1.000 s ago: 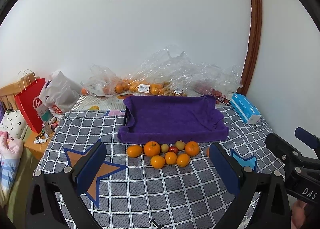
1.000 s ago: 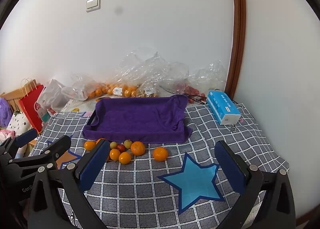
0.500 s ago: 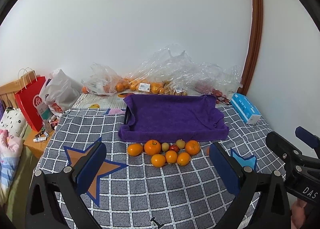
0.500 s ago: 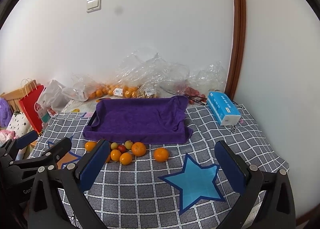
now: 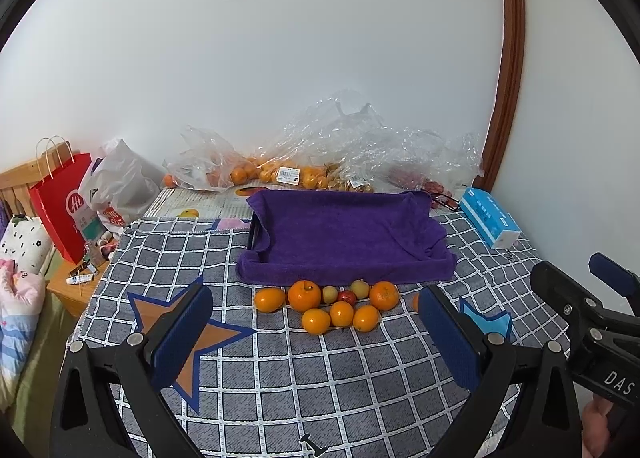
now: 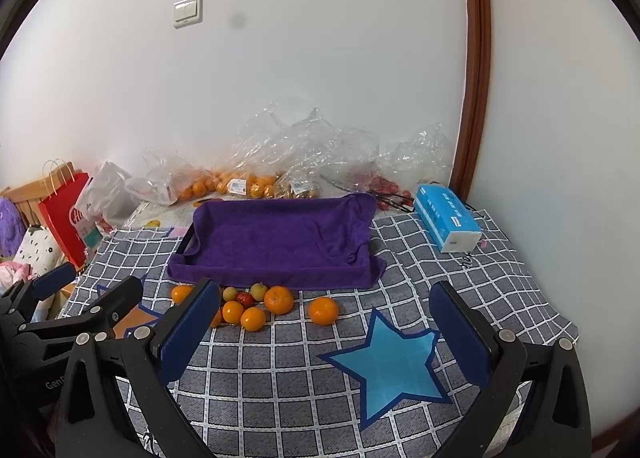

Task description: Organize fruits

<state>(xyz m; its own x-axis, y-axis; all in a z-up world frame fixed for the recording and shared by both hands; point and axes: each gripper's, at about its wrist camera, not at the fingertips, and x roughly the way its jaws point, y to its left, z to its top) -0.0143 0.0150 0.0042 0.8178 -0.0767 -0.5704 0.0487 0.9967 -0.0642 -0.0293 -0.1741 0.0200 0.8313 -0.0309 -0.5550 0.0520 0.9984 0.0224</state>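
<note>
Both sets of tongs spread wide and empty: left tongs (image 5: 316, 342) aimed at the fruit cluster, right tongs (image 6: 324, 338) hovering nearer the lone fruit, neither touching anything.

Loose round orange citrus fruits (image 5: 341, 313) lying in a tight cluster on the grey checked cloth (image 5: 320, 386) covering the counter, just in front of the purple towel-lined tray (image 5: 344, 234), nothing inside it yet. Among them two small pale yellow-green fruits (image 5: 360, 288) and one small dark red fruit (image 5: 346, 296), touching their neighbours. One separate orange citrus fruit (image 6: 323, 310) sitting apart to the right of the cluster, easiest to reach without knocking others.

Likely light, firm-skinned, slightly yielding; round and prone to rolling on the cloth if nudged. Best taken across the widest middle, pads on opposite sides, with gentle closure to avoid bruising. Smaller red and pale fruits probably softer and harder to centre; care needed to avoid squeezing off-centre and popping them out. Packed cluster leaving little room for a pad between fruits, so outer ones first. Towel lining soft enough to cushion a release.
</note>
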